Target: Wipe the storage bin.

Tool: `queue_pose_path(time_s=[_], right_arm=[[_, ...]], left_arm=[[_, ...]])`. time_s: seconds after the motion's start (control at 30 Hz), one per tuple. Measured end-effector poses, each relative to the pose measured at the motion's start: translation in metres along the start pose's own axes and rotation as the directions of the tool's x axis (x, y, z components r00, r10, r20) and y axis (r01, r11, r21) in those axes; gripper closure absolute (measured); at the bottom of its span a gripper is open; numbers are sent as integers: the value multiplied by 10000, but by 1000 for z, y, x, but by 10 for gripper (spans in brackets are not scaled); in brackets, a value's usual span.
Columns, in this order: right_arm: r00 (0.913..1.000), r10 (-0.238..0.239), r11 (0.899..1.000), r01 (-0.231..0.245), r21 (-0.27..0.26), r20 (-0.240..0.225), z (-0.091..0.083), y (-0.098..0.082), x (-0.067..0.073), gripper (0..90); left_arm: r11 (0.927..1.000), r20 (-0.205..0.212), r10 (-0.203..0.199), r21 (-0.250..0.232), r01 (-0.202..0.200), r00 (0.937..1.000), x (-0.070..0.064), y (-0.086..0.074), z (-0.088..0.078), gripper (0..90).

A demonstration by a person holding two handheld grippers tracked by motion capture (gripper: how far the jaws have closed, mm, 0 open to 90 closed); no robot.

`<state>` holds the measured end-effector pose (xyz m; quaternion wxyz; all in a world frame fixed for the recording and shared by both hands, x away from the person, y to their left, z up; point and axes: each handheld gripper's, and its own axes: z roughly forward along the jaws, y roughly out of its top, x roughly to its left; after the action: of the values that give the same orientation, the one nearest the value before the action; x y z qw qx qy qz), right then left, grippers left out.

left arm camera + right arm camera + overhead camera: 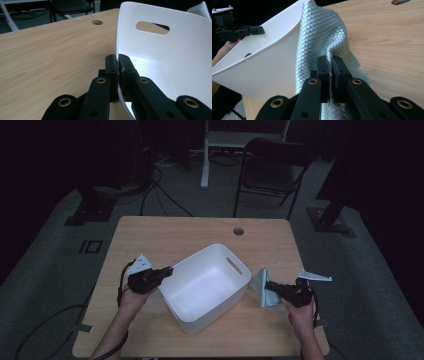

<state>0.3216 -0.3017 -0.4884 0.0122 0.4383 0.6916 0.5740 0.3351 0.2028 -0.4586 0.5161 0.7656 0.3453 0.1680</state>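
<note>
Bin braced, cloth up against its outer wall.
Left gripper [117, 75] pinches bin [200, 287] rim to steady it; right gripper [331, 75] pinches cloth [319, 40], likely to wipe.

Right gripper pinching a quilted cloth beside a white bin

The right gripper [330, 62] rises from the bottom edge with its two black jaws pressed together on a fold of pale blue-grey, diamond-textured cloth [319, 37]. The cloth stands up in a peak and leans against the outer wall of a white plastic bin [269, 67], which takes up the left side. The cloth's lower edge spreads onto the light wood desk [387, 42] at the right. A round cable hole [400, 2] sits at the desk's far edge. Beyond the bin, far left, the left gripper [262, 30] meets the bin's rim, with a hand [225, 48] behind it.
</note>
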Motion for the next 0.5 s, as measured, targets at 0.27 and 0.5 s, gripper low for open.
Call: queue_pose_path(time_s=[0.27, 0.5], right_arm=[[10000, -18, 10000, 18, -19, -94, 3, -1, 2, 861], [9998, -177, 9997, 175, -152, -96, 4, 4, 11, 861]], left_arm=[[9998, -269, -113, -138, 109, 9996, -4, -3, -3, 876], [9998, -371, 64, -206, -72, 9993, -5, -4, -2, 877]])
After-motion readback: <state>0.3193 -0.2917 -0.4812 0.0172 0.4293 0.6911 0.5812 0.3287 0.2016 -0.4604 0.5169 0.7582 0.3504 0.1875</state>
